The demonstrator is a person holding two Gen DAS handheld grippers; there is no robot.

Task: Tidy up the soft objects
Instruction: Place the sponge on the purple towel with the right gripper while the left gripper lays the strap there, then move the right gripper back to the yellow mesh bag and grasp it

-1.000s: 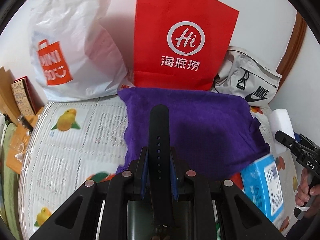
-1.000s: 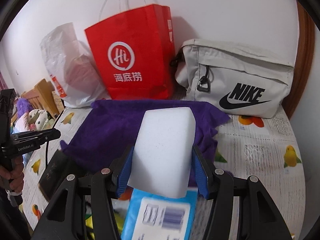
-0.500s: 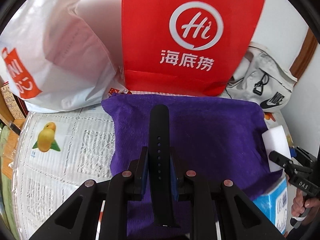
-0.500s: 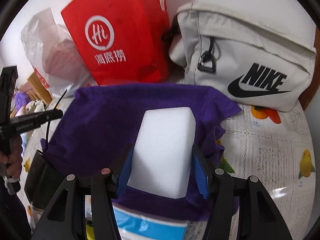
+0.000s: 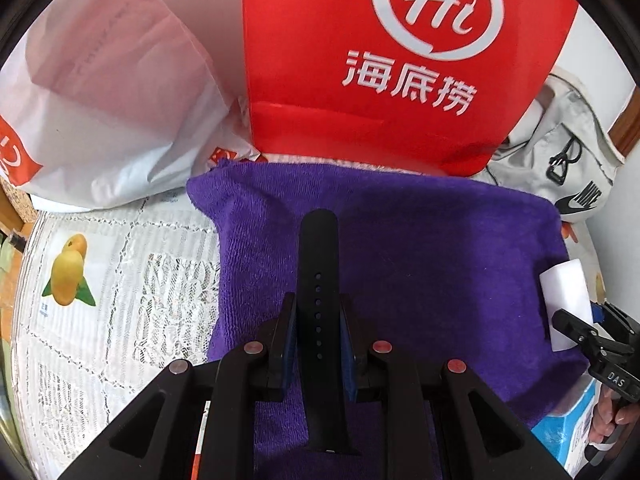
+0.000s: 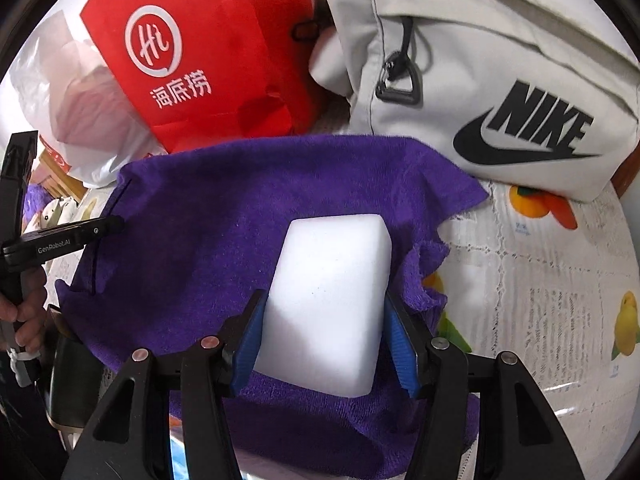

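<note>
Purple terry fills most of both wrist views: the towel (image 5: 400,248) lies spread on the surface (image 5: 120,280), which wears a lace-patterned cloth with printed fruit, and its far edge runs just in front of the red paper bag (image 5: 400,60), the white plastic bag (image 5: 112,100) and the grey sling bag (image 6: 500,80).

My left gripper (image 5: 318,340) has its jaws pinching a black perforated strap (image 5: 319,280) nearly shut. That strap's long axis runs straight out along the fingers, its rounded tip reaching ahead over the middle of the towel. My right gripper (image 6: 324,344) has its jaws clamped about half-wide on a white foam block (image 6: 332,300), whose long axis also points forward along the fingers. The block hangs over the towel's right-hand portion, near the ragged folded edge.

What the coming move turns on, as I judge it, is that both soft things sit directly above the towel, side by side: the strap toward the centre, the block to its right, both grippers tipped steeply downward. Neither item looks to be touching the cloth yet, though I can't be sure from these angles. If the towel is the gathering spot, each hand only needs to lower and release, keeping clear of the other.
</note>
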